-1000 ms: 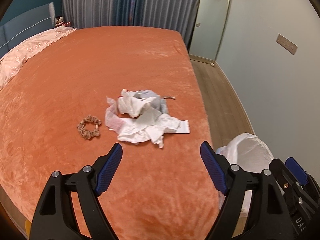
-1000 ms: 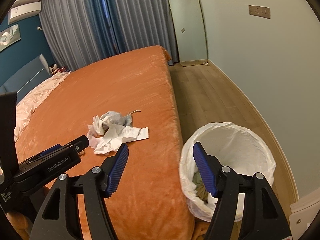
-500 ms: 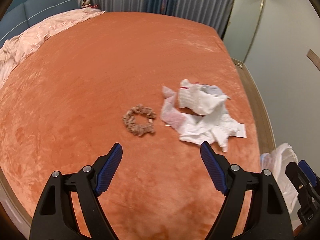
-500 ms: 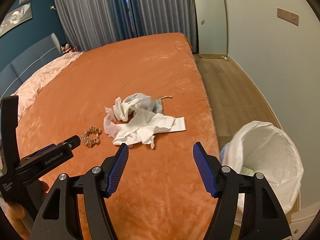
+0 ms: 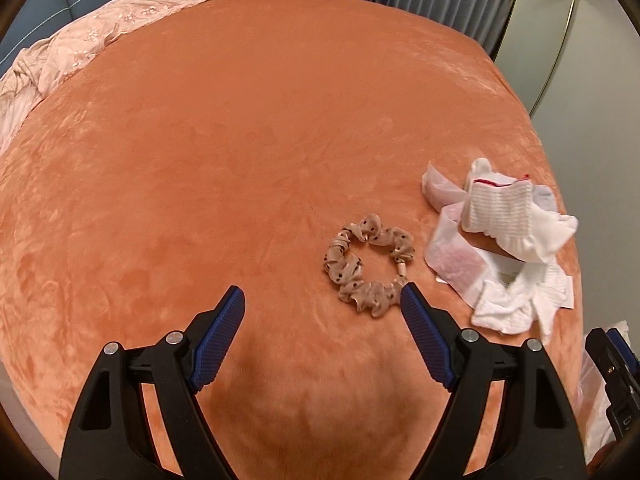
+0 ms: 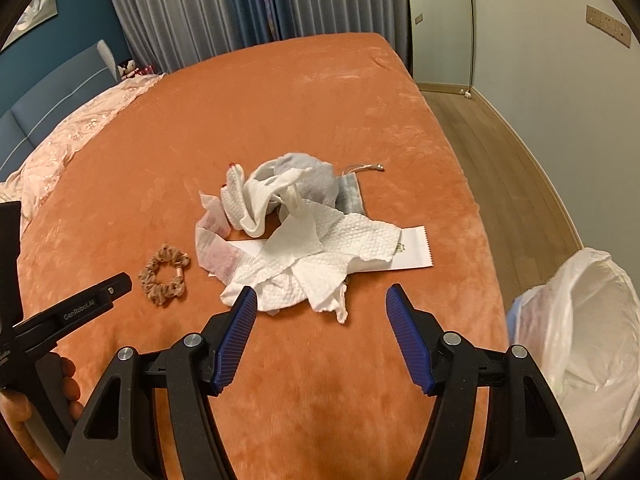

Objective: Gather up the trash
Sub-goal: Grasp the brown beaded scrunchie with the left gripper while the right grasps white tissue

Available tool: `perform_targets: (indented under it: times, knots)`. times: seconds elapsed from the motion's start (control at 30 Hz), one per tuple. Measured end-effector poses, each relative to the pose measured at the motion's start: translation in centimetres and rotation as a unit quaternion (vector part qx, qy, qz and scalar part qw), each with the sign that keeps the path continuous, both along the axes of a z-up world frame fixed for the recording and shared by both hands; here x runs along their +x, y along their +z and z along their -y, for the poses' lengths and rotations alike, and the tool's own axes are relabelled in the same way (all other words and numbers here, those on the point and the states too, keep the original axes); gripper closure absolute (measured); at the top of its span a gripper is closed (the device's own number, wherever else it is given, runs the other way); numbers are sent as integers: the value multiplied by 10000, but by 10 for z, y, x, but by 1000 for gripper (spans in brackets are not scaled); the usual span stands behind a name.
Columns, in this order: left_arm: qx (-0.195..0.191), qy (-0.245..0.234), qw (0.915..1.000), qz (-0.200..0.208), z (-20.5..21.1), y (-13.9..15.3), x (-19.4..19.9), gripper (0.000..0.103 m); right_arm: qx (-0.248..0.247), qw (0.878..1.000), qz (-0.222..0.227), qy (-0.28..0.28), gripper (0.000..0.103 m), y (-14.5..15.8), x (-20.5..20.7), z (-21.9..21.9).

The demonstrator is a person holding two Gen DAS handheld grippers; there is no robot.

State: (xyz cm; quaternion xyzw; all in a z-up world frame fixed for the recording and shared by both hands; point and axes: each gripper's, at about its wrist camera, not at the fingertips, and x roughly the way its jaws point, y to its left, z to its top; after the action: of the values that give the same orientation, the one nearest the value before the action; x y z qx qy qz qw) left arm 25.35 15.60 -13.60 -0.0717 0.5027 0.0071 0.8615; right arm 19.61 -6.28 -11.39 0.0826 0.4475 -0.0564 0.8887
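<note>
A heap of white tissues and wrappers lies on the orange bed, with a white sock and a grey pouch on its far side. The heap also shows in the left wrist view. A beige dotted scrunchie lies left of it, also in the right wrist view. My left gripper is open and empty, its right fingertip just short of the scrunchie. My right gripper is open and empty, just short of the heap. A white-lined bin stands beside the bed at right.
A pink quilt lies at the bed's far left by a blue headboard. Grey curtains and a tall mirror stand beyond the bed. Wooden floor runs along the right side.
Both grippers have moved forward over the bed. The left one swung left, so the scrunchie now sits near its right fingertip. The right one came close to the tissue heap.
</note>
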Motion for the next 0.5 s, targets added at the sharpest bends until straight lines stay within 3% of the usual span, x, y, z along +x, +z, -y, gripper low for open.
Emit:
perform_targets:
  times: [0.2,0.27,0.33,0.47,0.5]
  knots:
    - [-75,-148,9996,-239,8,-27,23,40,69,9997,-216,-49,39,-26,27,3]
    - [-154,-212,9991,-322,11,-35,29,50,73,9996,-275,-22,41,-35,33,1]
    - [-156,-245,9991,-323,15,-39,33,56,81,9994,-335,6,45,-42,38,-1]
    - [-176,-370,9987,-288,19,-40,37,85,174,9988,-459,34,63,-56,45,-2]
    - [-182,-377,9987,-294,19,-40,37,86,196,9987,-466,35,68,-57,45,-2]
